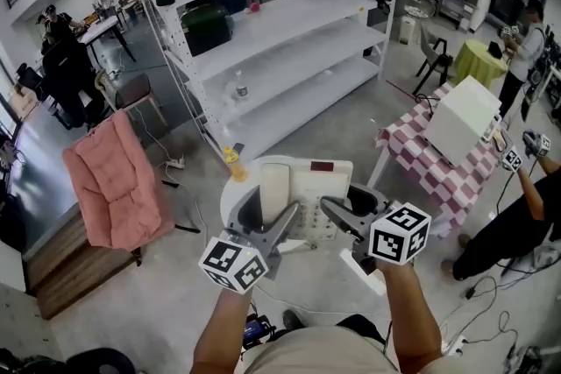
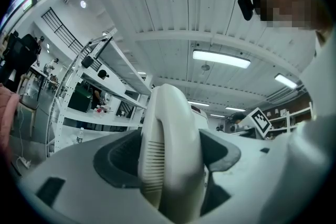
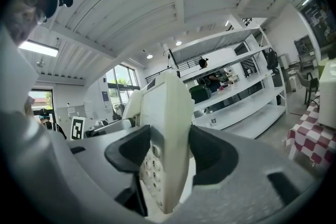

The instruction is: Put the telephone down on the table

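A cream desk telephone [image 1: 311,187], with its handset [image 1: 274,191] lying on the left side of its base, is held between both grippers over a small round white table [image 1: 227,195]. My left gripper [image 1: 273,216] is shut on the handset [image 2: 170,149], which fills the space between its dark pads. My right gripper [image 1: 347,206] is shut on the right edge of the base, with the keypad [image 3: 151,165] showing beside its pad. I cannot tell whether the telephone touches the tabletop.
A tall white shelving rack [image 1: 280,39] stands beyond the table. A pink armchair [image 1: 114,179] is at the left. On the right are a checkered table [image 1: 438,175] bearing a white box [image 1: 463,120] and a crouching person [image 1: 517,228]. A yellow bottle [image 1: 231,160] stands on the floor.
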A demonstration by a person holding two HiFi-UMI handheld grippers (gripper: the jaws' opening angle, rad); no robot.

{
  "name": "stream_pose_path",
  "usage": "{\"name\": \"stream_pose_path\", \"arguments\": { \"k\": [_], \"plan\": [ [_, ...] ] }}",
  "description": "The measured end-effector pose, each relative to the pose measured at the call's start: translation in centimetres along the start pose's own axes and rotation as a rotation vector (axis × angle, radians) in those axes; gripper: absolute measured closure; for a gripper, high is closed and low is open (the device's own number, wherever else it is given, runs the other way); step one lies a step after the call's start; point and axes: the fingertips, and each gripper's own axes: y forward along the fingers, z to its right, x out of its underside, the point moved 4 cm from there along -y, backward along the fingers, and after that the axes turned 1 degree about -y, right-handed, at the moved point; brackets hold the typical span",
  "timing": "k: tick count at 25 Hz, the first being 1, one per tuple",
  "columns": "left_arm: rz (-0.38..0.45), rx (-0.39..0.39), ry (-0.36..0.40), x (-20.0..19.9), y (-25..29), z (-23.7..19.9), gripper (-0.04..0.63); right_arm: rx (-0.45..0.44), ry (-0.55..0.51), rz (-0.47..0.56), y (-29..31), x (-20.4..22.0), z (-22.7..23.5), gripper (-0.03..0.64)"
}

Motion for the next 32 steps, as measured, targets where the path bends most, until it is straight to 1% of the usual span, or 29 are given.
{"name": "stream_pose_path", "arguments": {
  "k": [3, 6, 9, 14, 17, 21, 25, 28, 32],
  "plan": [
    [0.009, 0.008, 0.000, -0.7, -0.3, -2.0, 0.265, -0.001, -0.008, 0.000, 2.0, -0.3, -0.4, 0.391],
    [0.017, -0.001, -0.005, -1.0, -0.7, -3.7, 0.265, -0.009, -0.013, -0.014, 3.9, -0.5, -0.7, 0.391],
    [0.031, -0.021, -0.015, -0.9, -0.6, -5.2, 0.265, -0.026, -0.026, -0.025, 5.5, -0.5, -0.2, 0.393],
    [0.028, -0.074, 0.012, -1.2, 0.4, -7.9, 0.265, -0.086, -0.019, -0.031, 8.9, -0.9, 1.3, 0.391],
    [0.034, -0.108, 0.025, -1.4, 1.4, -9.2, 0.265, -0.124, -0.023, -0.043, 10.6, -1.5, 2.6, 0.393],
    [0.038, -0.135, 0.025, -1.3, 3.4, -10.8, 0.265, -0.147, -0.023, -0.060, 12.5, -2.3, 4.7, 0.393],
    [0.043, -0.146, 0.011, -0.5, 5.3, -12.3, 0.265, -0.155, -0.027, -0.075, 13.9, -2.5, 7.0, 0.393],
    [0.029, -0.154, 0.011, 0.4, 6.7, -13.6, 0.265, -0.153, -0.014, -0.088, 15.0, -2.1, 8.7, 0.393],
    [0.009, -0.163, -0.015, 1.9, 8.2, -15.3, 0.265, -0.148, 0.006, -0.110, 16.4, -1.3, 10.8, 0.393]
  ]
}}
